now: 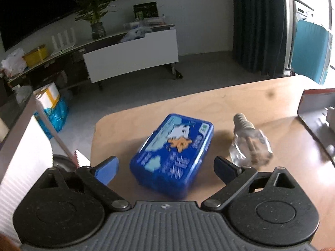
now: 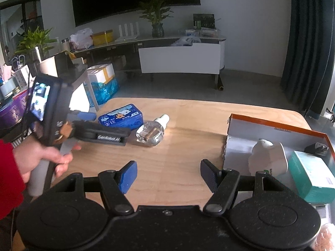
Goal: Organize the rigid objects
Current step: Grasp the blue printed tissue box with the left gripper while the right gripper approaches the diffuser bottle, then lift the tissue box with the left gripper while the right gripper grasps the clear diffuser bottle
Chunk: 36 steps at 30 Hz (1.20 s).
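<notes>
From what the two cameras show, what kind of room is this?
Probably a living room or a lounge-like office: a large dark screen on the wall, a long low cabinet with potted plants, and a wooden table.

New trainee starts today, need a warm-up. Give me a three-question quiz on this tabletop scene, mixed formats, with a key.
1. True or false: the left tool is clamped on the blue tin.
2. Multiple choice: what lies on the wooden table right beside the blue tin? A) a clear glass bottle B) a red mug C) a pair of scissors
3. Short answer: where is the teal box?

Key
1. False. Its pads stand wide on either side of the tin, not pressing it.
2. A, the clear glass bottle.
3. In the orange-rimmed tray, next to a white bottle, near the open, empty right tool.
</notes>
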{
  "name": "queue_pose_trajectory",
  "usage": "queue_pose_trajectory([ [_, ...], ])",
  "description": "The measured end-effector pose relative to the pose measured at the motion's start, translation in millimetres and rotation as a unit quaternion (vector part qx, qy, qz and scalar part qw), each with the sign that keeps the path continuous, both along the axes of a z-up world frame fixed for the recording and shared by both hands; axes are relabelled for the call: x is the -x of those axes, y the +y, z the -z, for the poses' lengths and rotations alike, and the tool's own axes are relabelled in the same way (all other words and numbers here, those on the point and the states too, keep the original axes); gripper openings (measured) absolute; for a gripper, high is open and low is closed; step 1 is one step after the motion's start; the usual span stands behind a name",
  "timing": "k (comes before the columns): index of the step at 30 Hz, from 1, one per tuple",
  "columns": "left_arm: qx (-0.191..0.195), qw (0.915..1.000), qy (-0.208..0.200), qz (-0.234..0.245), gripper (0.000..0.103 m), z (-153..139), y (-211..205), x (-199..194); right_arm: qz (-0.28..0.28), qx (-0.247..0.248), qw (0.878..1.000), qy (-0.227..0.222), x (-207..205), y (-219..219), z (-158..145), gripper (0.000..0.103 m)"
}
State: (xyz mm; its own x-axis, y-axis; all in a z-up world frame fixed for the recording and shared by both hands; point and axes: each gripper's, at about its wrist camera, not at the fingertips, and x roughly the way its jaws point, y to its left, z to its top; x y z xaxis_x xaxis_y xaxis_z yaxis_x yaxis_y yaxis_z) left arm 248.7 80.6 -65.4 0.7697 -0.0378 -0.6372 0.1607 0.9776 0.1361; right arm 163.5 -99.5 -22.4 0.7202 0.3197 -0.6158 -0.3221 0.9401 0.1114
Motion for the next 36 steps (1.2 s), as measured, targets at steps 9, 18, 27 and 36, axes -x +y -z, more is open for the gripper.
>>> queue_pose_trajectory([
  [9, 0.031, 0.9995, 0.005, 0.005, 0.063, 3, 1, -17, 0.009, -0.025, 0.999, 0.018, -30, 10, 11, 0.08],
  [18, 0.078, 0.9913, 0.03, -0.102, 0.062, -32, 25, 38, 0.014, -0.041, 0.998, 0.035, -74, 44, 25, 0.08],
  [27, 0.103, 0.9871, -0.009, -0.122, 0.063, -53, 19, 99, 0.04, -0.022, 0.998, 0.042, -108, 80, 52, 0.081],
  [36, 0.119, 0.9848, -0.013, -0.126, 0.063, -51, 19, 87, 0.036, 0.0, 0.999, 0.02, -95, 75, 49, 0.062],
])
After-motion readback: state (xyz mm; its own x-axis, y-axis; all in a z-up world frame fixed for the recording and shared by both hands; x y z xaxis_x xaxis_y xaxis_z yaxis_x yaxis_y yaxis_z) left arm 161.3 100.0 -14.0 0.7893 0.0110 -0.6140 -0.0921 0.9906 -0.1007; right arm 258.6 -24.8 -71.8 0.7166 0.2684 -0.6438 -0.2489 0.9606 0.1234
